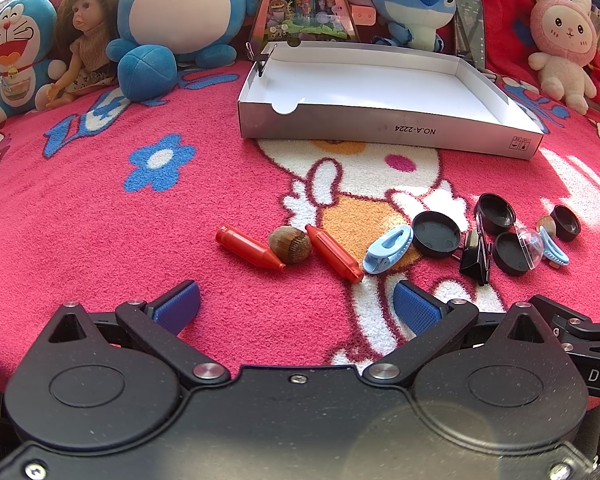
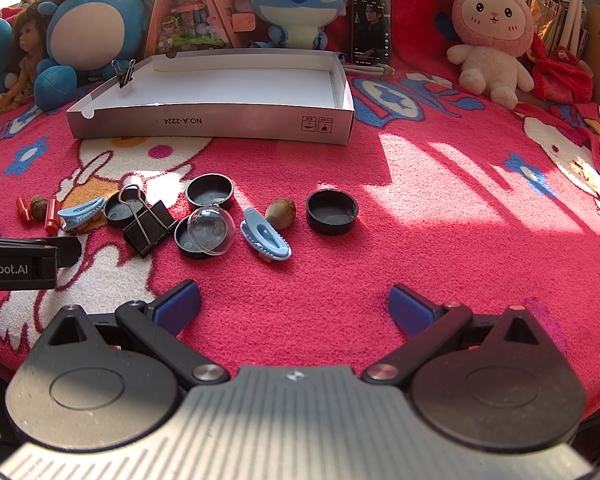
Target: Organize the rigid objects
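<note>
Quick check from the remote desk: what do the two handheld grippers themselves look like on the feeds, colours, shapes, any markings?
Both share one build: black linkage arms with silver pivot bolts, round black housings, jaws faced with blue textured pads. The left gripper has a speckled black body. The right gripper has a grey ribbed centre plate. White lettering shows on each one's side, partly cut off. No cables or sleeves visible.

Behind the work area you have a row of toys on the pink cartoon blanket (image 2: 380, 240): a Doraemon plush (image 1: 12, 56), a doll (image 1: 86, 36), a round blue plush (image 1: 180, 12), a Stitch plush (image 2: 296, 4), a pink bunny plush (image 2: 492, 36), plus a propped-up phone (image 2: 371, 26).
</note>
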`<state>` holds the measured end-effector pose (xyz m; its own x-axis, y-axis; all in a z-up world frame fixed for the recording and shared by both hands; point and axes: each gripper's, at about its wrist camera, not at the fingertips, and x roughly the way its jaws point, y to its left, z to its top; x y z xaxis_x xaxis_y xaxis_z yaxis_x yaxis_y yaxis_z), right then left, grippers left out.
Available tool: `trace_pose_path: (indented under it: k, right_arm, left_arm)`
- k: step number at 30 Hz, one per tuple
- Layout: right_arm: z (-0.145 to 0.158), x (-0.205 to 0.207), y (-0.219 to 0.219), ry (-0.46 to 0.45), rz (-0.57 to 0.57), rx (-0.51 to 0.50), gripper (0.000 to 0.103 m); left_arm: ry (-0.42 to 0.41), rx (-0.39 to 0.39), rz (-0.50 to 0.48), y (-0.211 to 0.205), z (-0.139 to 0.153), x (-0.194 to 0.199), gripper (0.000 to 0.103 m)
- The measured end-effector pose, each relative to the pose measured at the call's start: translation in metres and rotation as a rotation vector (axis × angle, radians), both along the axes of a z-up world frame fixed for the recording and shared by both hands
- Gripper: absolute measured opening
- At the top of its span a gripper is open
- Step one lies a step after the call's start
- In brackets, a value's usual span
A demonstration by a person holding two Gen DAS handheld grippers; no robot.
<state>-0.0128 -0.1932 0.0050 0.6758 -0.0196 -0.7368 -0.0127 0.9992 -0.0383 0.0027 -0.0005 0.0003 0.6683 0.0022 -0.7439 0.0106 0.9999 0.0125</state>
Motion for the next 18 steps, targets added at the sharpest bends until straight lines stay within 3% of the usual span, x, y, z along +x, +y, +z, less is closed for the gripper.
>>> trace_pose_path:
  k: [18]
  right_arm:
    - [-0.0016, 0.0004, -0.0005, -0.009, -0.001, 0.007, 0.103]
  left_arm:
    - [-0.007, -0.003, -0.016, 0.0018, 0.0009, 0.0005, 0.103]
